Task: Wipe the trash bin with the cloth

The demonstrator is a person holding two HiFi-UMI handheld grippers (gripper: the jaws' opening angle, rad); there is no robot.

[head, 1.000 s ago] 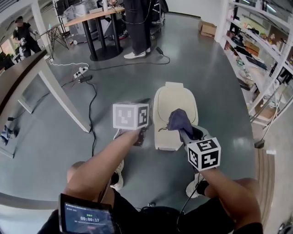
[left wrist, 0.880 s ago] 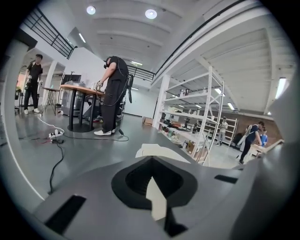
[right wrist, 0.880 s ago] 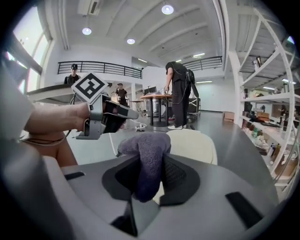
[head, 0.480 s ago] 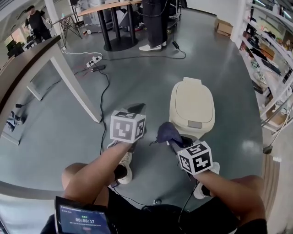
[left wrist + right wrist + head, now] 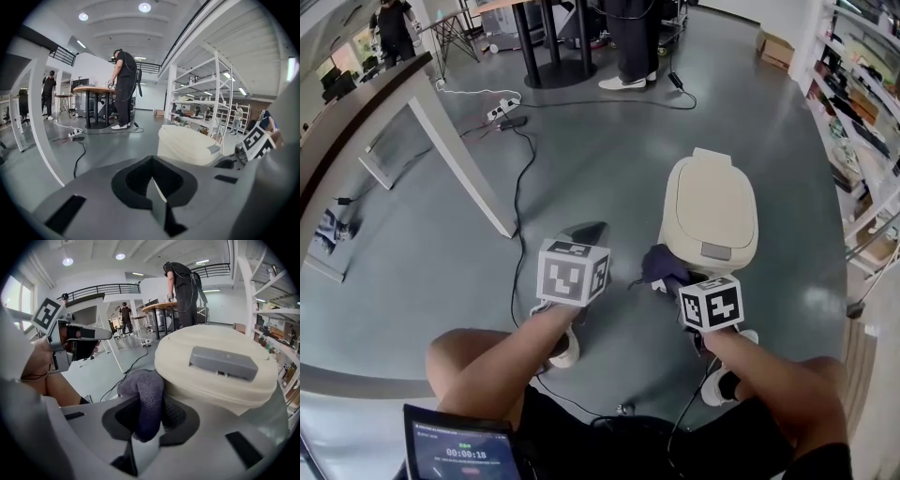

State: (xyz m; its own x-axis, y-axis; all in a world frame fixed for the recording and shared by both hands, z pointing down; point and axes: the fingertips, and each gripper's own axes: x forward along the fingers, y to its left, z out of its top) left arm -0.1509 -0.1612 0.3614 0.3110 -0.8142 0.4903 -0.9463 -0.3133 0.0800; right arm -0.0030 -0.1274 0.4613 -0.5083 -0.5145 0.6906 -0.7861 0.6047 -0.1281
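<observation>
The cream trash bin (image 5: 710,204) stands on the grey floor with its lid down and a grey latch (image 5: 222,363) on its near edge. A dark blue cloth (image 5: 661,263) is pinched in my right gripper (image 5: 667,275), which is shut on it. In the right gripper view the cloth (image 5: 143,397) bunches up from the right gripper (image 5: 144,430) and rests against the bin (image 5: 215,380) just under the lid's rim, at its near left side. My left gripper (image 5: 584,232) hovers left of the bin, shut and holding nothing. The left gripper (image 5: 152,187) looks past the bin (image 5: 185,144).
A white table leg (image 5: 459,164) slants across the floor at left, with a black cable (image 5: 517,216) and a power strip (image 5: 502,112) beyond it. Shelving (image 5: 867,103) lines the right side. A person (image 5: 628,37) stands at a round table behind the bin. My shoe (image 5: 563,348) is below.
The right gripper and cloth came off the top of the lid, swung out to the left, and now sit against the bin's near left side. The head view has shifted.
</observation>
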